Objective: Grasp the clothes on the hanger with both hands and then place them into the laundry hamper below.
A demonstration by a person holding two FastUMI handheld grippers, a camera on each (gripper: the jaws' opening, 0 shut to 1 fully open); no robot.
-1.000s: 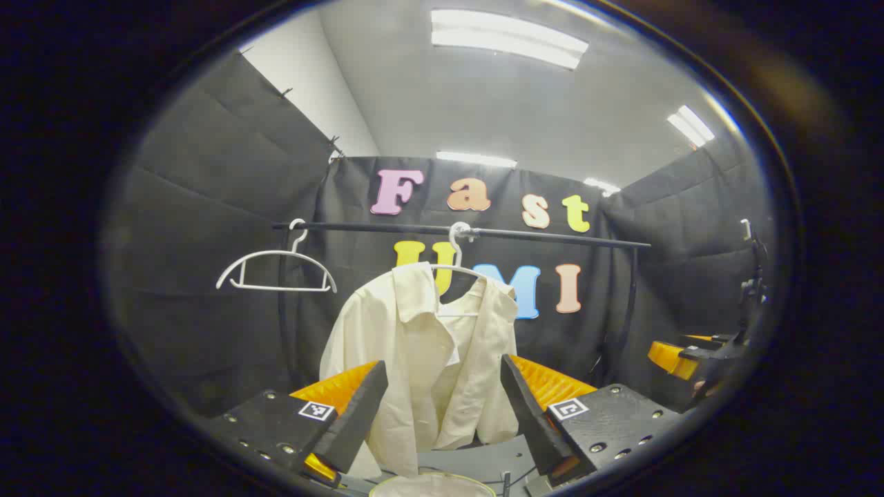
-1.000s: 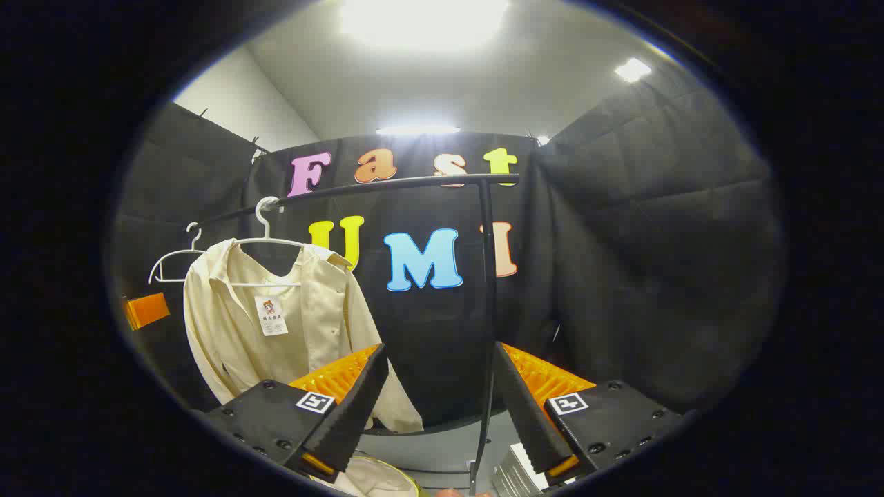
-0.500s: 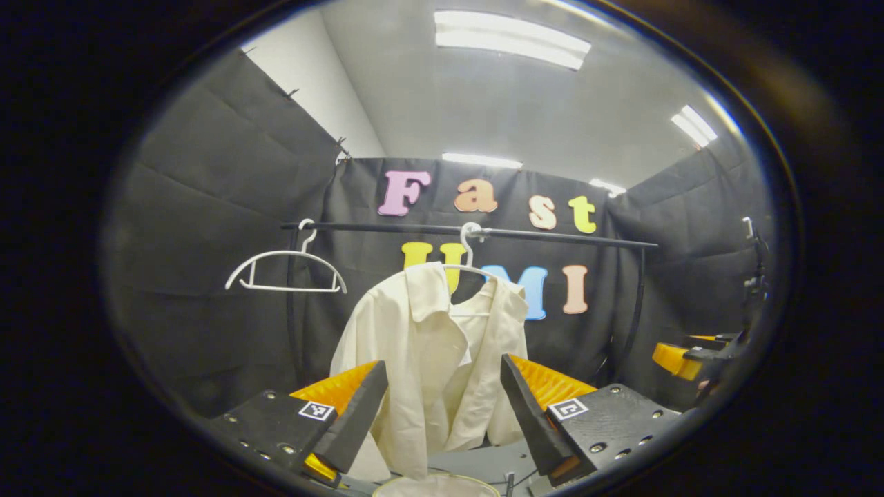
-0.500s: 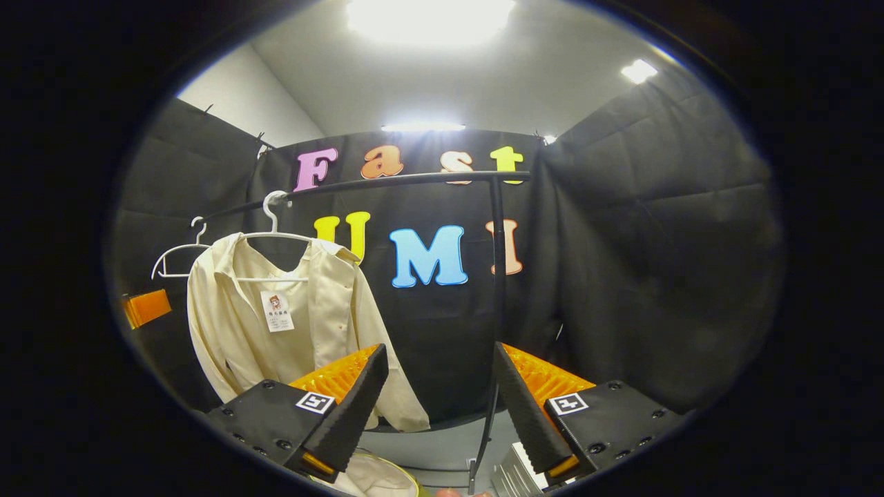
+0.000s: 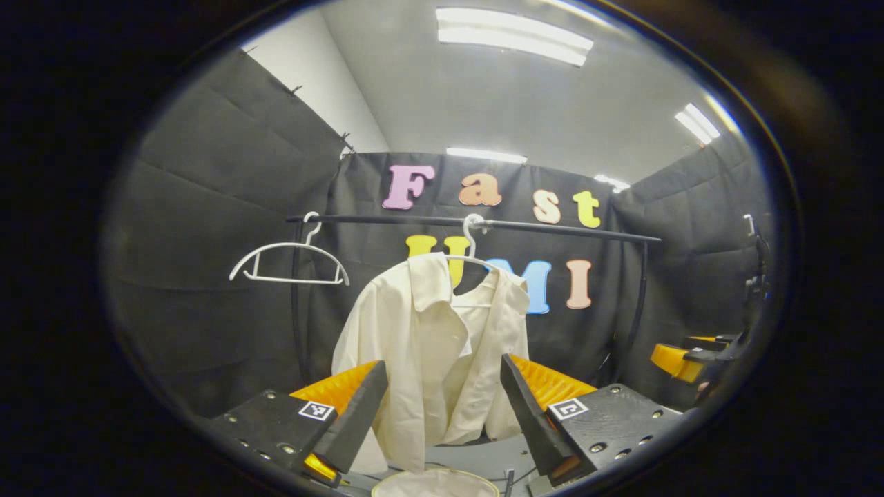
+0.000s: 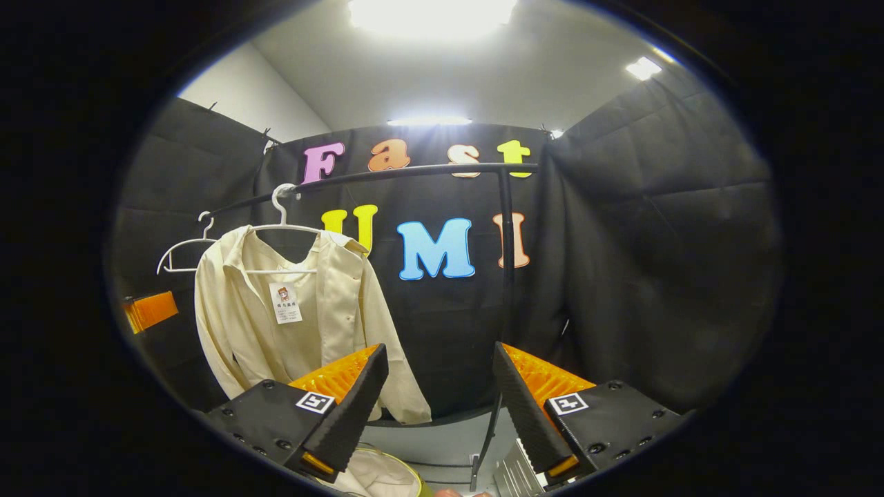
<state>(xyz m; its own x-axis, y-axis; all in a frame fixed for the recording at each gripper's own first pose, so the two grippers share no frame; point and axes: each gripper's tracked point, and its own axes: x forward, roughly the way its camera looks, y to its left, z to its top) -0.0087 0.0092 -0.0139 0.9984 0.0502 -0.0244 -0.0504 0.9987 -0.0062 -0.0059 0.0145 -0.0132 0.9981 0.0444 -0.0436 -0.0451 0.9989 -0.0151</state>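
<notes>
Shirt (image 5: 431,359) is hanging on a hanger (image 5: 473,257) around the middle of the rail (image 5: 476,224), with a bare hanger (image 5: 290,259) sitting further left on the same rail. The hamper (image 5: 435,483) is peeking in right under the shirt, looks like there's pale cloth in it already.

Left gripper (image 5: 442,414) is pointing straight at the shirt with its fingers spread wide, not touching anything yet. Right gripper (image 6: 438,407) is aiming more at the rail's right post, fingers also spread and holding nothing, with the shirt (image 6: 290,310) off to its left.

Handling-wise I'm guessing this thing is light, floppy and a bit slick, so a pinch on one thin layer is probably going to slide. I'd be going for the shoulders just beside the collar, one gripper per side, where the fabric is doubled up at the seams. It'll need lifting up off the hanger ends first, otherwise it's likely snagging or dragging the hanger along the rail.
</notes>
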